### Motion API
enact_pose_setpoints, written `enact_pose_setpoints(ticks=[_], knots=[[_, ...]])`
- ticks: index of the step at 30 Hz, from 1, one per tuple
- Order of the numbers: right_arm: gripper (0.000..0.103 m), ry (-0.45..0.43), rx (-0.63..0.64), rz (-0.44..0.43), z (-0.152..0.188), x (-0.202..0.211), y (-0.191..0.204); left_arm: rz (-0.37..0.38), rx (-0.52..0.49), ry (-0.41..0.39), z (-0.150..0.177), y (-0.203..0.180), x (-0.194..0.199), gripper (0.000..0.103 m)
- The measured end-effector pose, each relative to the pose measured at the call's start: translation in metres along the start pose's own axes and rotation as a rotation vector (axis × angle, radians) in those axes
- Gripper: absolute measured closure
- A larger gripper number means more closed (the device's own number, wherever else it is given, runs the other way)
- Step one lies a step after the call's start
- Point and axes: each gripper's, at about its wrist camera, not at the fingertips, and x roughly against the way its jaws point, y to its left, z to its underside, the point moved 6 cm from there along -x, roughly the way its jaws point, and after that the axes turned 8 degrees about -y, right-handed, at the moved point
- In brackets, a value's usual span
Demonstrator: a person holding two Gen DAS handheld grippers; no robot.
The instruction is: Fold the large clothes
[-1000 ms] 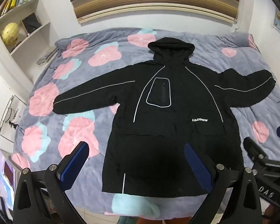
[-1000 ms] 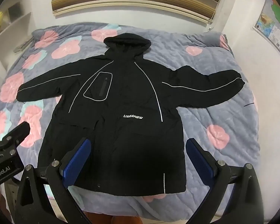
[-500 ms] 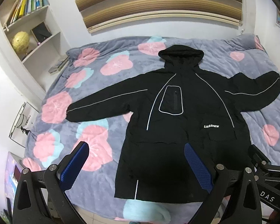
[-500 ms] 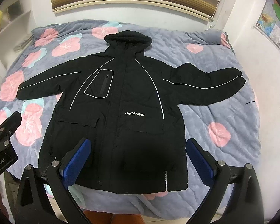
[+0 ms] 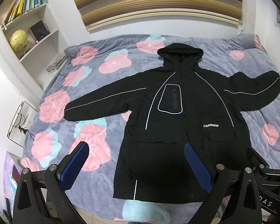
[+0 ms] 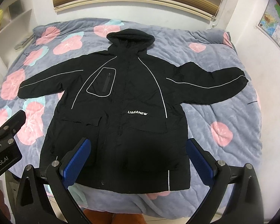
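Observation:
A large black hooded jacket (image 5: pixel 179 123) with thin white piping lies flat and face up on the bed, both sleeves spread out sideways; it also shows in the right wrist view (image 6: pixel 125 112). My left gripper (image 5: pixel 136 156) is open and empty, held above the jacket's lower left hem. My right gripper (image 6: pixel 139 149) is open and empty, held above the lower middle of the jacket. The right gripper's body shows at the left wrist view's right edge (image 5: pixel 267 177), and the left gripper's body at the right wrist view's left edge (image 6: pixel 5 141).
The bed has a grey blanket (image 5: pixel 87 123) with pink and teal flowers. White shelves with books and a yellow globe (image 5: pixel 18 39) stand at the left. A wall with striped blinds (image 5: pixel 155 1) is behind the bed. A map (image 6: pixel 274 24) hangs on the right wall.
Both grippers have drifted a little; the left wrist view has swung left, so the jacket sits further right in it. Both stay open, and the jacket has not moved.

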Motion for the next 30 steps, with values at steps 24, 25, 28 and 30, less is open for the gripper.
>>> enact_pose_setpoints(ticks=[24,25,28,30], knots=[[0.001,0.012,0.008,-0.004,-0.016,-0.014,0.022,0.018,0.014,0.011,-0.015,0.005,-0.022,0.001],[0.001,0.013,0.007,-0.005,-0.017,-0.016,0.023,0.018,0.014,0.013,-0.016,0.005,-0.025,0.001],[0.001,0.015,0.007,-0.009,-0.02,-0.019,0.025,0.021,0.015,0.018,-0.018,0.007,-0.031,0.001],[0.001,0.015,0.009,-0.008,-0.023,-0.021,0.026,0.023,0.02,0.021,-0.02,0.009,-0.036,0.001]])
